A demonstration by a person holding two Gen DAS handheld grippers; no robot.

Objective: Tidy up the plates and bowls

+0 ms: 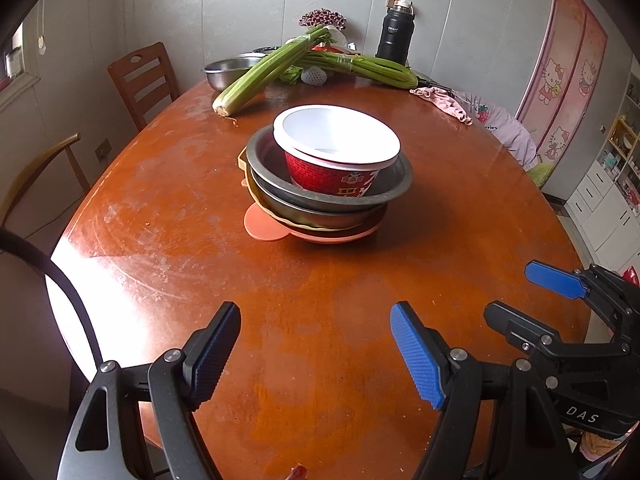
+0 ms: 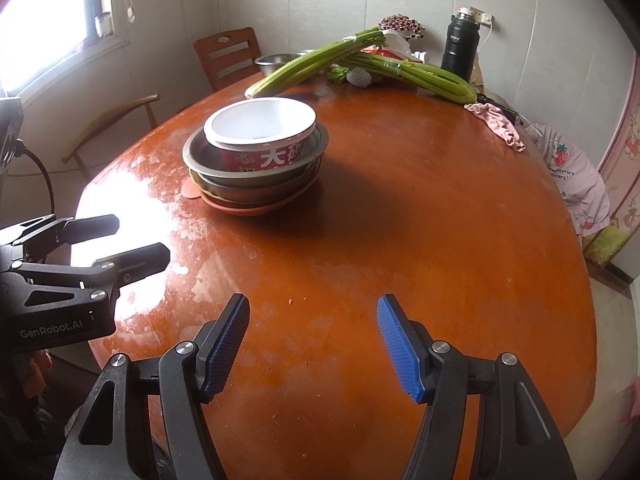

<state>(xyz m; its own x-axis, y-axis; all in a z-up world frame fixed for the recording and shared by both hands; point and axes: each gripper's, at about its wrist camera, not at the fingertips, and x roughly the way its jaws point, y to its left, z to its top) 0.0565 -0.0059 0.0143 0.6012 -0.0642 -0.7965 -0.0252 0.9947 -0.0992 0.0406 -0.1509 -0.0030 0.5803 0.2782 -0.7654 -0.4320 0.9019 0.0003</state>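
While both tools hang above the near edge of the reddish-brown round wooden desk (image 1: 460,208), neither holds anything: the left gripper (image 1: 316,354) has its jaws apart over bare wood, and the right gripper (image 2: 313,348) likewise stands apart and empty. Ahead sits the stack, well apart from both: a red-and-white paper noodle bowl (image 1: 340,152) nested upright in two grey steel bowls (image 1: 320,196), on a flat orange plastic plate (image 1: 276,226). From the left gripper it lies at twelve o'clock; from the right, at eleven o'clock. Judgement: the left sits squarer to it. Beyond, at twelve o'clock, lie green celery stalks (image 1: 260,72).
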